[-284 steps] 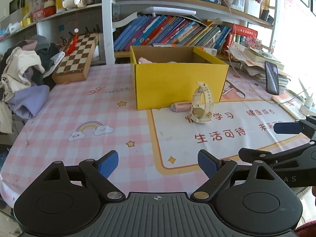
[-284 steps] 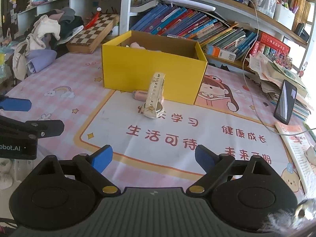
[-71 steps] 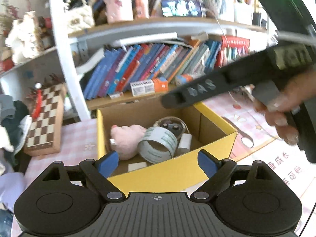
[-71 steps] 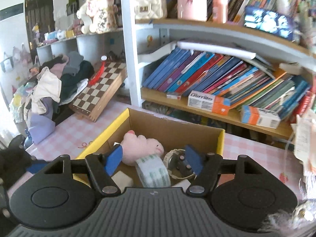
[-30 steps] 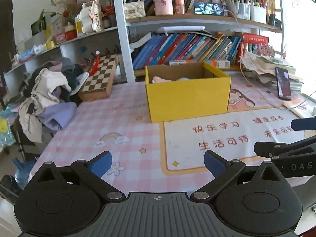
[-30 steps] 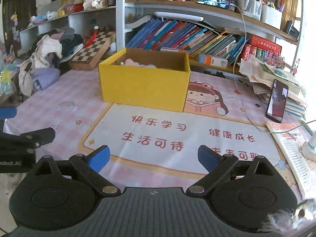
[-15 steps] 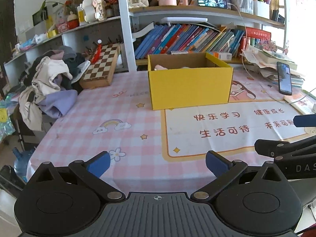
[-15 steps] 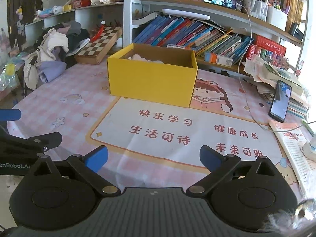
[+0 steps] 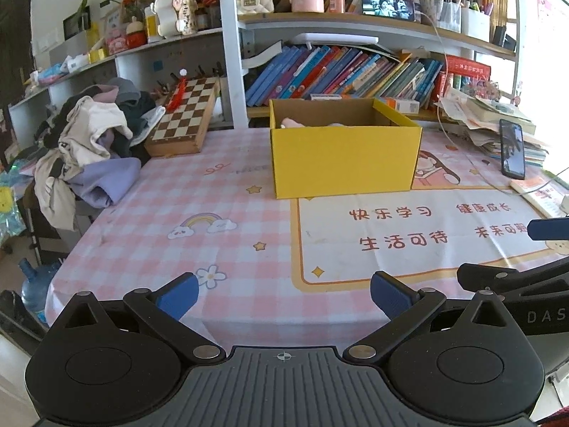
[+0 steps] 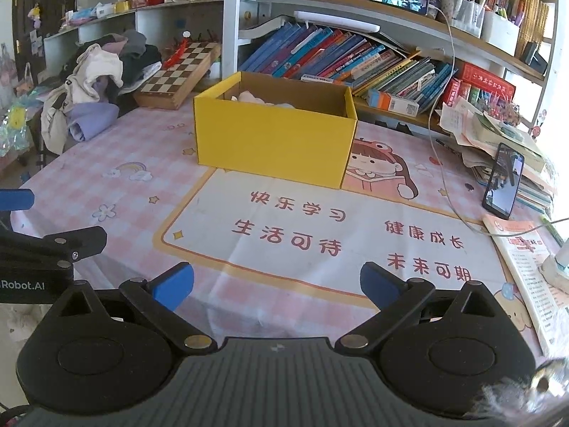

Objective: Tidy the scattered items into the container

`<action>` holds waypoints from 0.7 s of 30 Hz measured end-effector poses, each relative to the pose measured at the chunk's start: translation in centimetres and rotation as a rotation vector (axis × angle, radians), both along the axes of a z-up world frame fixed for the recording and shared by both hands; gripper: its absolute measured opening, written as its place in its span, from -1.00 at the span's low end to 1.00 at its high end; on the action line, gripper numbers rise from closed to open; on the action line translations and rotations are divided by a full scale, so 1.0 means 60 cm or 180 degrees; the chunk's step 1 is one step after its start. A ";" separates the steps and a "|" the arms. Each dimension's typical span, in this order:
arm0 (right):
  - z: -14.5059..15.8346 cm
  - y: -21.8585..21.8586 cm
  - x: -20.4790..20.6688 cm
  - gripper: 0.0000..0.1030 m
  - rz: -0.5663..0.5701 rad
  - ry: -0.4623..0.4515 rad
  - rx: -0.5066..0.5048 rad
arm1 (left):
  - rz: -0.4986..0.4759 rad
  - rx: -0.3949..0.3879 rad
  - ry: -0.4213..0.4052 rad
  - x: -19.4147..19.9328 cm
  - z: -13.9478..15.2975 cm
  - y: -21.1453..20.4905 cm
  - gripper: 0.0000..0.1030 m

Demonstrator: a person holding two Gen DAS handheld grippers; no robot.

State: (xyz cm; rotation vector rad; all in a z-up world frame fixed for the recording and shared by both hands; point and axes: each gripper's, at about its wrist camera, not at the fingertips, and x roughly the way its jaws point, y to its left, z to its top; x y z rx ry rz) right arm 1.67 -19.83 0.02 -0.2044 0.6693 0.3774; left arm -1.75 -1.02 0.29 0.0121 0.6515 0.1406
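Observation:
A yellow cardboard box (image 9: 343, 158) (image 10: 274, 142) stands on the pink checked tablecloth (image 9: 170, 206), at the far edge of a white printed mat (image 9: 402, 238) (image 10: 320, 235). A pale pink soft item (image 9: 293, 122) (image 10: 249, 96) peeks over its rim; the rest of its contents are hidden. No loose item lies on the mat. My left gripper (image 9: 283, 293) hangs open and empty over the table's near edge. My right gripper (image 10: 276, 283) is also open and empty, to the right of the left one, well back from the box.
A pile of clothes (image 9: 89, 142) and a chessboard (image 9: 185, 121) sit at the left. Books fill the shelf (image 9: 348, 74) behind the box. A phone (image 10: 502, 180), a cable, stacked papers and a booklet (image 10: 526, 270) occupy the right side.
Both grippers have drawn slightly further back from the box over the last second; the watch and pink tube that stood before the box 9.5 s ago are gone from the mat.

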 end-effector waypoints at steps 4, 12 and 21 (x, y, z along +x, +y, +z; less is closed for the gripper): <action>-0.001 -0.001 0.001 0.96 -0.0011 0.0009 -0.0003 | -0.0013 -0.0016 0.0015 0.002 -0.001 -0.001 1.00; -0.002 0.001 -0.002 0.96 -0.0012 0.0009 -0.0010 | -0.0019 -0.0049 0.0000 0.001 0.000 0.000 1.00; -0.001 0.005 -0.003 0.97 -0.0028 0.0025 -0.0014 | -0.0042 -0.0103 0.0031 0.003 -0.002 0.000 1.00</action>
